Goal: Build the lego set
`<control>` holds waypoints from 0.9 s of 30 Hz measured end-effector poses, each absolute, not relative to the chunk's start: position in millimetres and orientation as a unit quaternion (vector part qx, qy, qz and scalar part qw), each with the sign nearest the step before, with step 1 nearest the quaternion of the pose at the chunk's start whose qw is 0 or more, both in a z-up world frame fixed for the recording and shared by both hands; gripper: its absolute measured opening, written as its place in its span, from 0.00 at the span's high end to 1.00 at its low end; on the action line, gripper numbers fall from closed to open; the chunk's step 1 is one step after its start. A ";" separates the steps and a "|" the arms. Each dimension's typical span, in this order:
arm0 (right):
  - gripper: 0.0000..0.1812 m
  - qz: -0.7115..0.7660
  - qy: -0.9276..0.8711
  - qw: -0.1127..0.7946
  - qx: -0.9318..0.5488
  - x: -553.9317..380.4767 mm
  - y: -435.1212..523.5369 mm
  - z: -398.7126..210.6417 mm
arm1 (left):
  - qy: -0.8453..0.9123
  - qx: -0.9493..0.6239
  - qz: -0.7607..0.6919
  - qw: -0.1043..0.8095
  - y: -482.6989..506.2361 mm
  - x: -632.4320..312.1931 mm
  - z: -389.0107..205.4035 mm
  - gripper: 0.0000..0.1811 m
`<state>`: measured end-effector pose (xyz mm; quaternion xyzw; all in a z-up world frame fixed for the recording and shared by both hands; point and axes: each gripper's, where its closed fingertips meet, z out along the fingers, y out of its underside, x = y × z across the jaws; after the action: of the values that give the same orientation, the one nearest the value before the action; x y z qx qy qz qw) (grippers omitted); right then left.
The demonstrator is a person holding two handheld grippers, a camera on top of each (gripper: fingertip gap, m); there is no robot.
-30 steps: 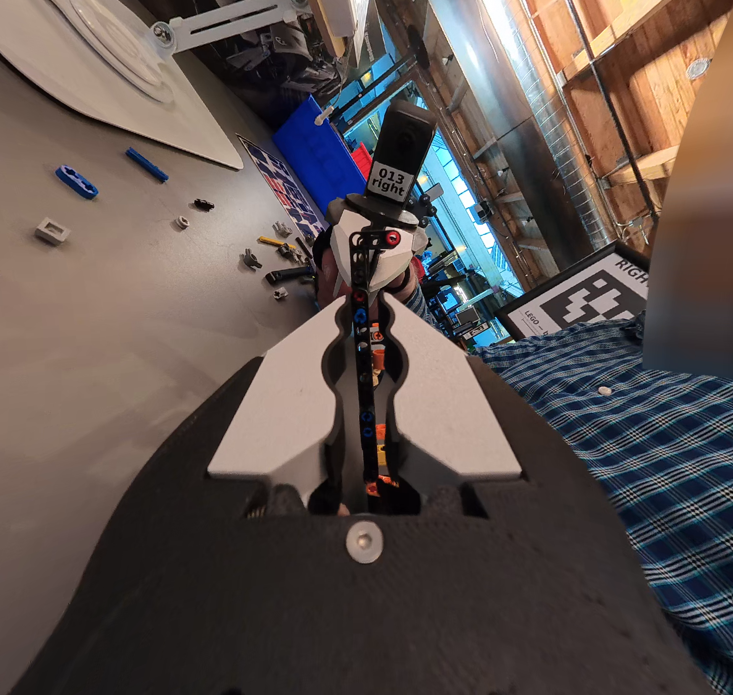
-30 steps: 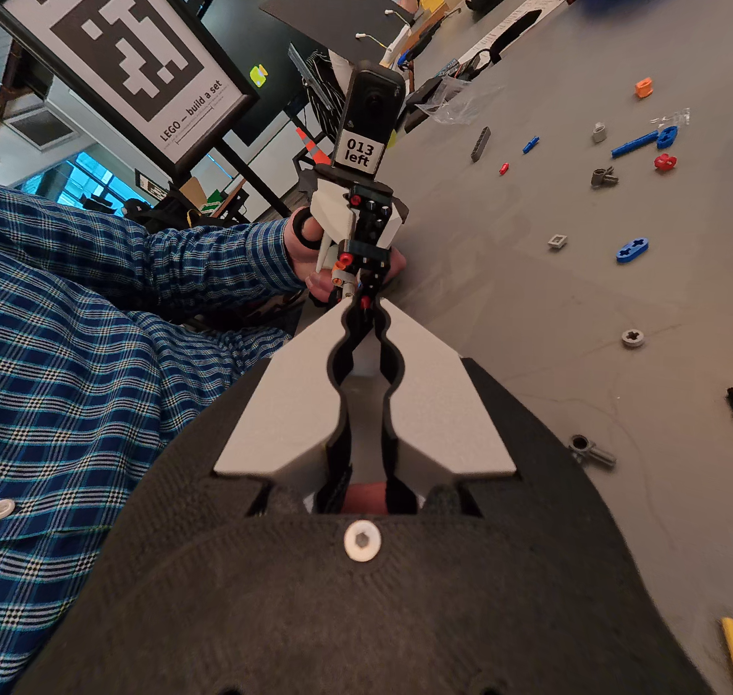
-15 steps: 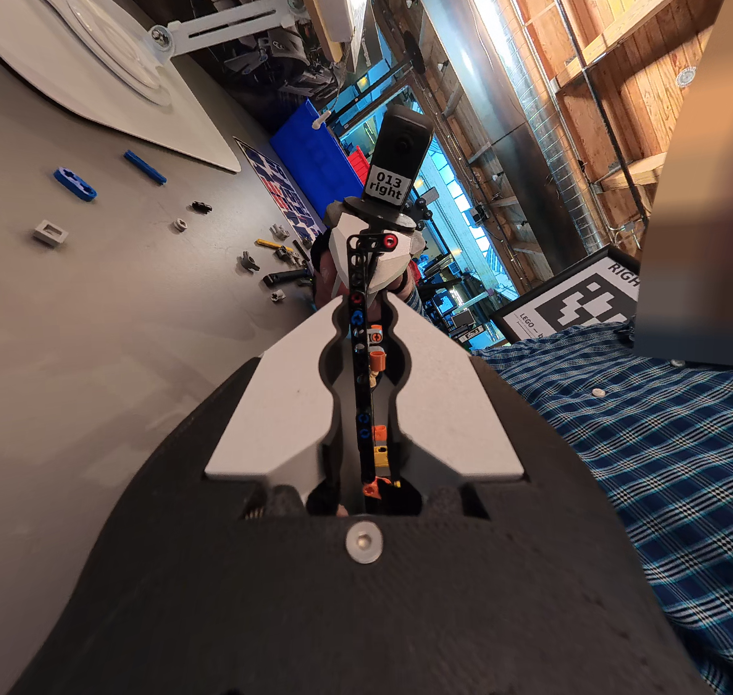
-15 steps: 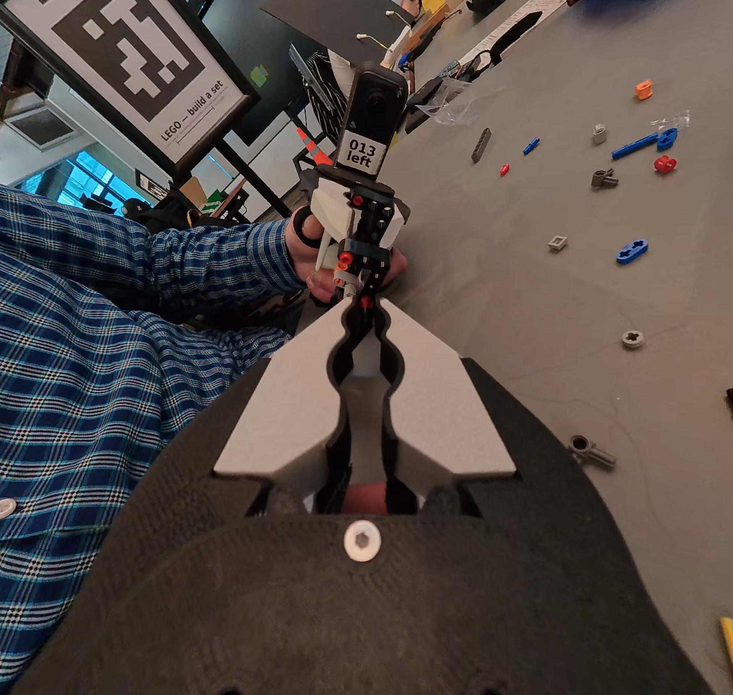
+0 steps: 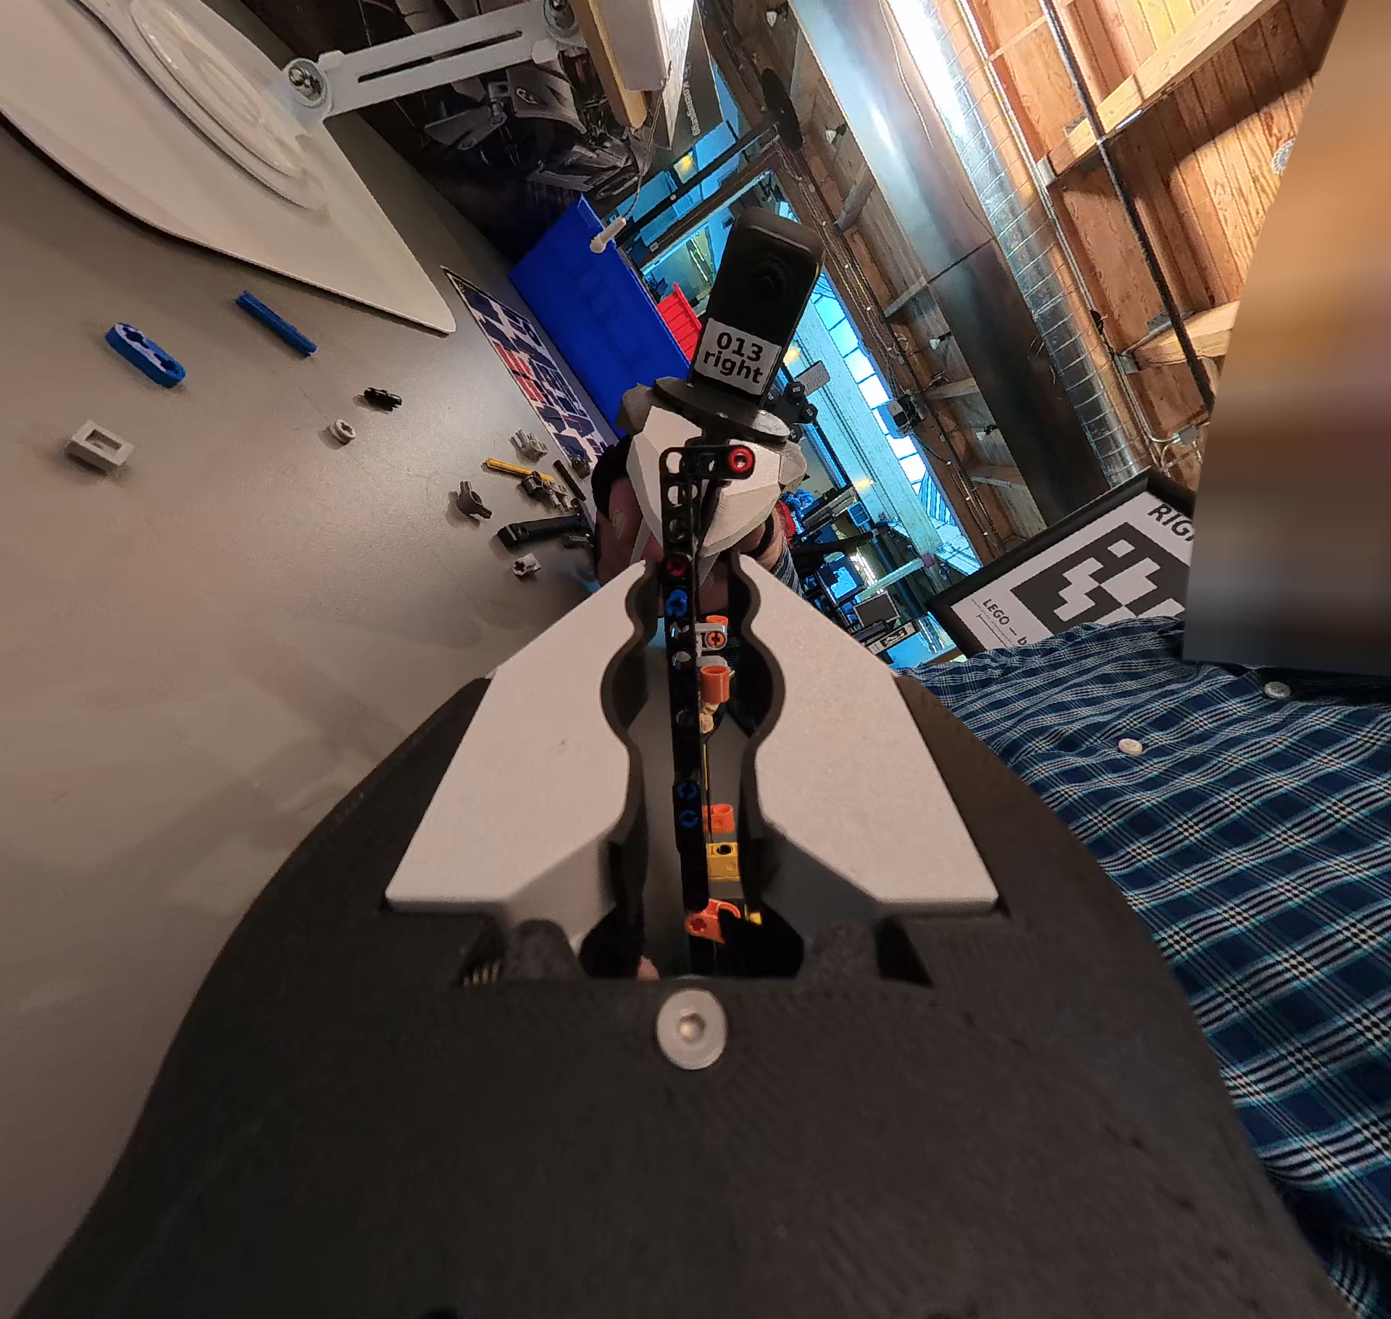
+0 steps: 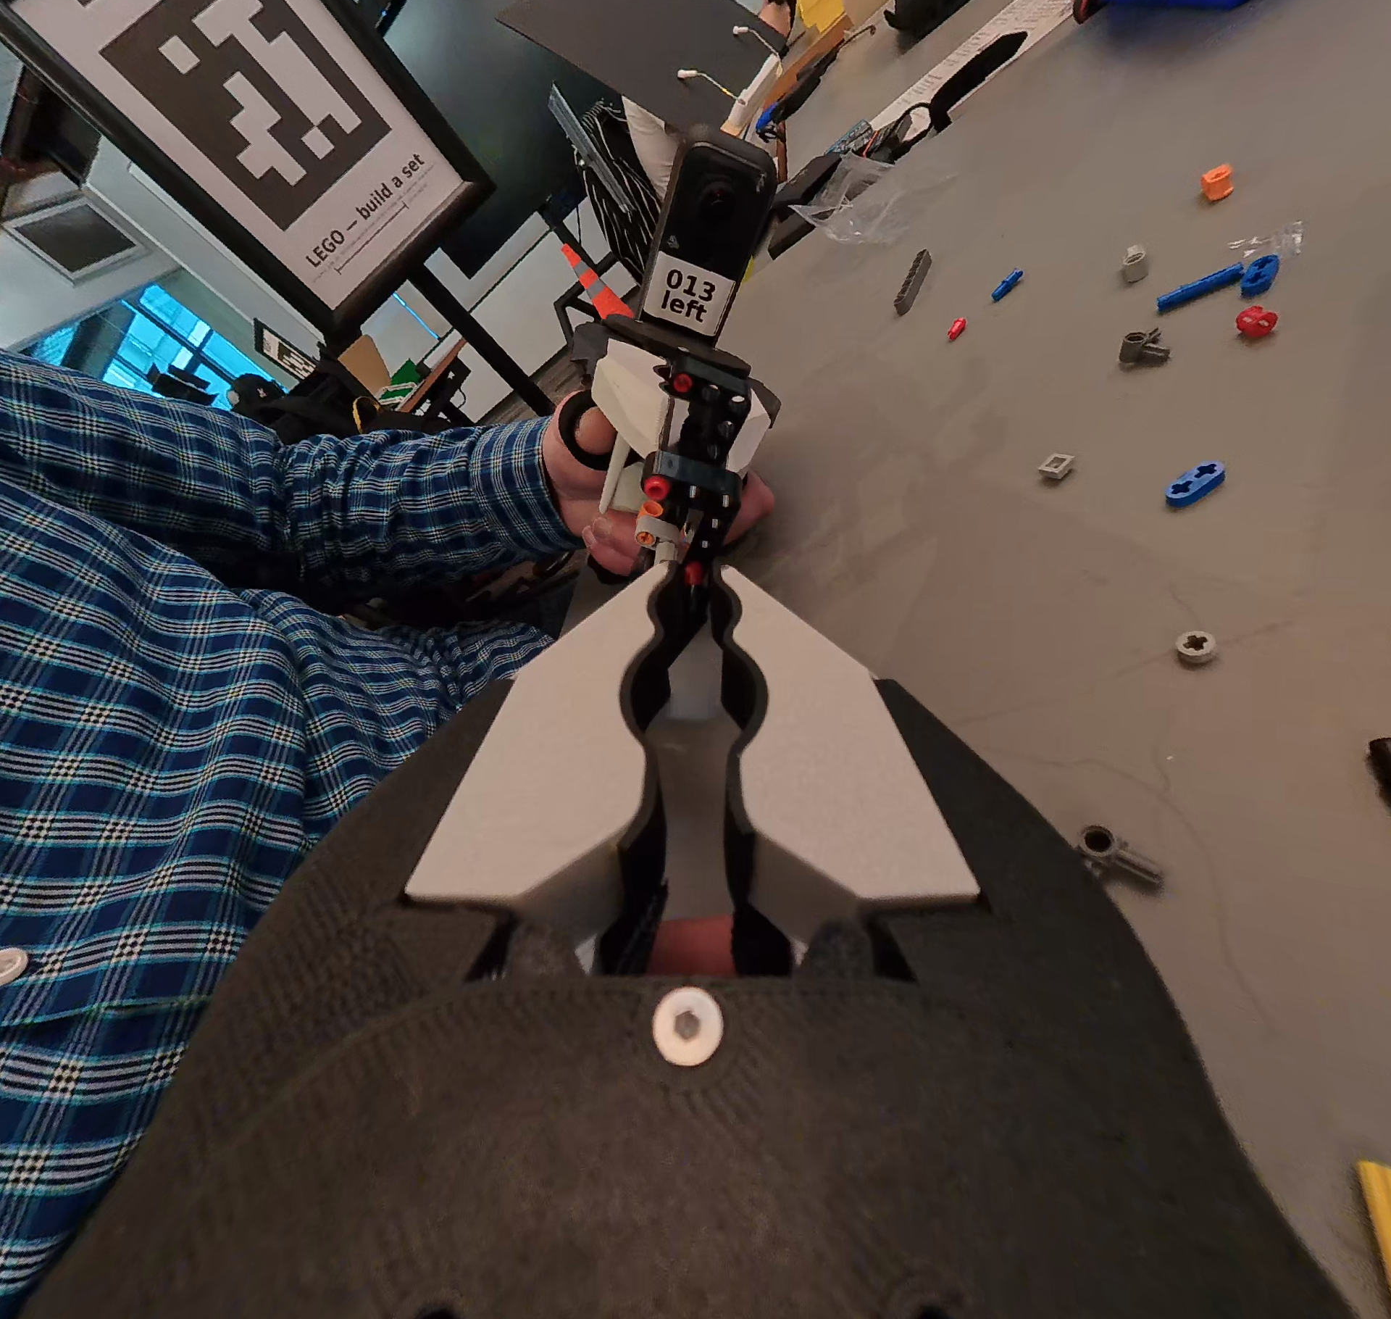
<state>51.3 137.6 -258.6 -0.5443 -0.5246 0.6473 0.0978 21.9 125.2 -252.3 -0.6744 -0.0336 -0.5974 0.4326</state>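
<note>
A long black Lego beam assembly (image 5: 681, 688) with blue and red pins and orange and yellow parts runs along the slot of my left gripper (image 5: 689, 567), which is shut on it. Its far L-shaped end with a red pin (image 5: 741, 461) reaches the right gripper (image 5: 707, 507). In the right wrist view my right gripper (image 6: 691, 572) is shut on the near end of the assembly (image 6: 692, 485), at a red pin, while the left gripper (image 6: 677, 439) holds the other end. Both are held above the grey table (image 6: 978, 605).
Loose parts lie on the table: a blue link (image 6: 1194, 484), a grey square (image 6: 1056, 465), a grey round bush (image 6: 1196, 646), a grey connector (image 6: 1118, 857), a red piece (image 6: 1255, 321), a blue axle (image 6: 1197, 287). A white pad (image 5: 188, 153) and a blue bin (image 5: 602, 311) lie beyond.
Almost nothing. Both grippers stay shut on the assembly. The left wrist view has tilted slightly, so a little more of the orange parts shows in the slot.
</note>
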 end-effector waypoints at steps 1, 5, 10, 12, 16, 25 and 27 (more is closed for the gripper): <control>0.98 0.647 -0.525 0.098 -0.544 51.3 137.6 -258.6 | -0.034 -0.674 -0.597 0.433 125.4 21.9 -252.4 0.91; 0.98 0.648 -0.524 0.098 -0.544 51.4 137.7 -258.3 | -0.036 -0.674 -0.597 0.434 125.9 21.2 -252.3 0.91; 0.98 0.650 -0.521 0.096 -0.545 51.6 138.6 -258.2 | -0.044 -0.669 -0.597 0.441 126.8 17.8 -250.9 0.89; 0.98 0.650 -0.521 0.096 -0.546 51.7 138.6 -258.1 | -0.046 -0.667 -0.596 0.445 126.8 16.5 -250.1 0.88; 0.98 0.650 -0.519 0.095 -0.547 51.5 139.3 -258.7 | -0.048 -0.665 -0.596 0.447 126.7 15.5 -249.6 0.88; 0.98 0.651 -0.516 0.091 -0.549 51.1 140.1 -260.3 | -0.044 -0.664 -0.599 0.446 125.6 16.4 -249.0 0.89; 0.98 0.652 -0.516 0.091 -0.549 51.2 140.0 -260.1 | -0.044 -0.664 -0.599 0.446 125.5 16.4 -249.2 0.89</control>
<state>51.2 140.0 -260.1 -0.5486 -0.5156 0.6518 0.0908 16.4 125.5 -249.2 -0.6638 -0.0440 -0.5990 0.4457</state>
